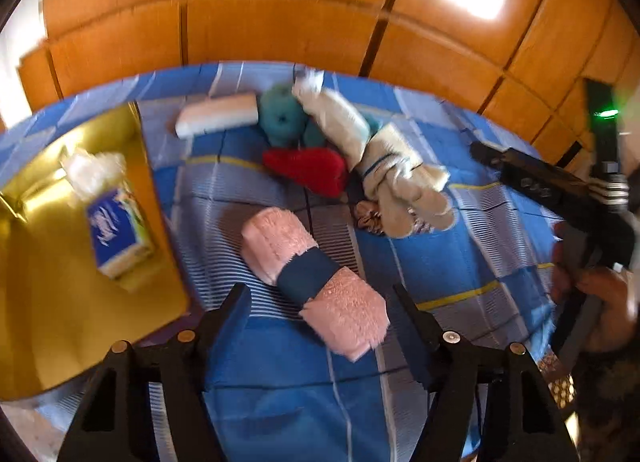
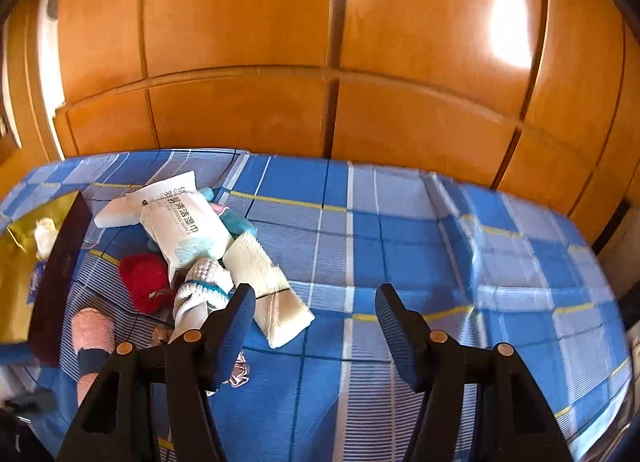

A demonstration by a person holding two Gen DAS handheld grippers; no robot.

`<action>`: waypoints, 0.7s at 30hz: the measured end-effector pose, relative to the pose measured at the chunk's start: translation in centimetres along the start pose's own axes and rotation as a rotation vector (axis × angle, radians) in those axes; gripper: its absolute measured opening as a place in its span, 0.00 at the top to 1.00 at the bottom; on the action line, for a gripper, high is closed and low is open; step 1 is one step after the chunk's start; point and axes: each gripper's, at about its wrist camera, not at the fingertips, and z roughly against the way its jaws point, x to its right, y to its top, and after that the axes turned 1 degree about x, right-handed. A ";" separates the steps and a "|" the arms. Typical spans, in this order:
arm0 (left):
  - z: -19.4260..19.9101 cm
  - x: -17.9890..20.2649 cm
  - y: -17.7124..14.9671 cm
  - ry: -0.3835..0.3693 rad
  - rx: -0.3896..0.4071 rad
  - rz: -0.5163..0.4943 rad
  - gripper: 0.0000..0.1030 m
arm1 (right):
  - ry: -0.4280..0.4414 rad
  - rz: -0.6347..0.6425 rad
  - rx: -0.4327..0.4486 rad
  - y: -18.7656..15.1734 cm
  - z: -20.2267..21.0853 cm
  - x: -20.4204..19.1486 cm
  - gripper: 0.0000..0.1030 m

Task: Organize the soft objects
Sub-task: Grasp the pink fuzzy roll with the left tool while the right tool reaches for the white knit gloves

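Our left claw (image 1: 320, 314) hangs open astride the pink rolled towel (image 1: 312, 282) on the checked bedsheet (image 1: 440, 262), whose long axis runs diagonally between the fingers. Our right claw (image 2: 316, 326), open and empty, sits farther away.

A home bedroom: checked blue bedsheet (image 2: 400, 242) before wooden wardrobe doors (image 2: 320, 42).

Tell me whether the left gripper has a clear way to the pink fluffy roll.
Probably yes. The pink fluffy roll lies alone on the checked sheet, its near end already between the open left gripper fingers, nothing on top.
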 end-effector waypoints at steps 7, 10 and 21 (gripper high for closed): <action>-4.5 0.8 1.0 0.090 -0.067 0.027 0.29 | 0.058 -0.073 0.017 0.6 -0.1 0.9 0.39; -5.8 1.9 0.7 0.127 -0.062 -0.055 0.44 | 0.083 -0.125 0.008 0.6 -0.2 1.7 0.39; -2.0 4.2 -2.1 -0.031 0.135 -0.301 0.53 | 0.196 -0.163 -0.055 0.2 -1.2 1.5 0.39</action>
